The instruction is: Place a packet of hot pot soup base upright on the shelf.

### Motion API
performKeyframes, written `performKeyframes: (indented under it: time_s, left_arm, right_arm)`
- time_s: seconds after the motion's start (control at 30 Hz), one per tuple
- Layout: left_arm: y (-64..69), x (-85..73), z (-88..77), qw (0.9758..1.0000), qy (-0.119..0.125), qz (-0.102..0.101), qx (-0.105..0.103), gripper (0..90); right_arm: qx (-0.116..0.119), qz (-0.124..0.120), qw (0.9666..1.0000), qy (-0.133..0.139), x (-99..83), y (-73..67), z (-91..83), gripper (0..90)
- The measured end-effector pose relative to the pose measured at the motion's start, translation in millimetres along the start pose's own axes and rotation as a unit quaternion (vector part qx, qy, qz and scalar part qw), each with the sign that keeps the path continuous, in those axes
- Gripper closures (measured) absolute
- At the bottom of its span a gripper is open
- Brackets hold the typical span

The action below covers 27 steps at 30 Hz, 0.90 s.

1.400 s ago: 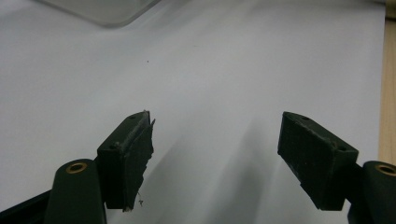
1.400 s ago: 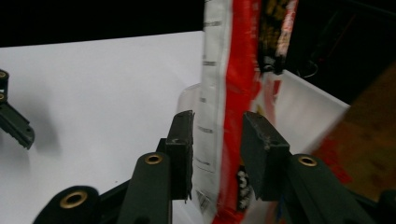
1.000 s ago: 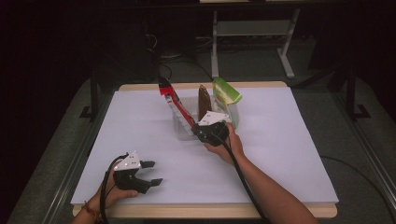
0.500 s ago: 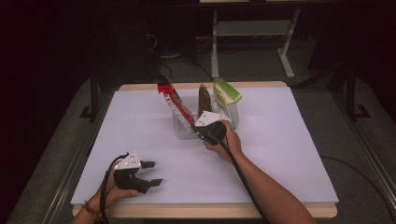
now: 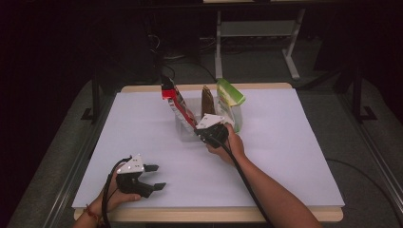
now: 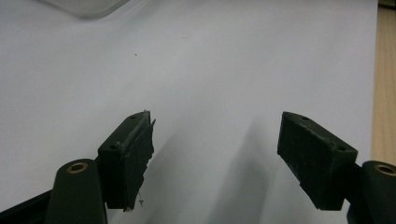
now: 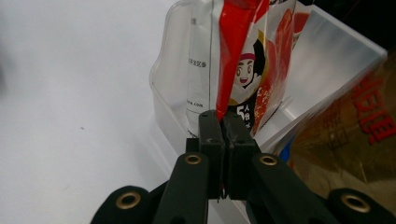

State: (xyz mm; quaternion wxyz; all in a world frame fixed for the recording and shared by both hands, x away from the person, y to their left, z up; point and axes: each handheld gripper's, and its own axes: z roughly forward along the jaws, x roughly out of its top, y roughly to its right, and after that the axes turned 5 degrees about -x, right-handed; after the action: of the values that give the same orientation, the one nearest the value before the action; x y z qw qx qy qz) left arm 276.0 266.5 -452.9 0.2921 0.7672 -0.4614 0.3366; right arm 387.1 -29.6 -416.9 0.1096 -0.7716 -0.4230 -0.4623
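Observation:
A red and white snack packet leans up and to the left out of a clear plastic bin at the table's middle back. My right gripper is shut on the packet's lower edge, with its jaws pressed together over the bin. A brown packet and a green packet stand in the same bin to the right. My left gripper rests near the front left edge, open, with only bare white table between its jaws.
The white table top has a wooden rim along the front. A brown packet with red print lies close to the right of my right gripper. A metal stand is on the floor behind the table.
My right gripper has shifted slightly left and away with the red packet held in it. The left gripper has stayed where it was.

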Motion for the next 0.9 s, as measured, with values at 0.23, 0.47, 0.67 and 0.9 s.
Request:
performKeyframes:
  time_s: [0.23, 0.47, 0.67, 0.9]
  left_arm:
    - [-0.5, 0.2, -1.0, 1.0, 0.002, -0.001, 0.003, 26.2]
    - [1.7, 2.0, -3.2, 0.9999, 0.005, 0.007, 0.013, 26.2]
    - [0.8, 3.4, -13.0, 0.9986, 0.026, 0.004, 0.045, 26.0]
    - [-1.7, 4.5, -28.9, 0.9934, 0.059, 0.004, 0.099, 24.2]
  right_arm:
    - [0.014, 0.015, 0.9993, 0.033, 1.8, 4.4, -26.0, 79.8]
    - [0.027, 0.014, 0.9984, 0.048, -9.5, 10.0, -70.2, 76.7]
    - [0.011, -0.001, 0.9987, 0.05, -28.2, 17.6, -101.8, 72.6]
    - [-0.011, -0.002, 0.9988, 0.048, -50.2, 28.0, -128.7, 69.8]
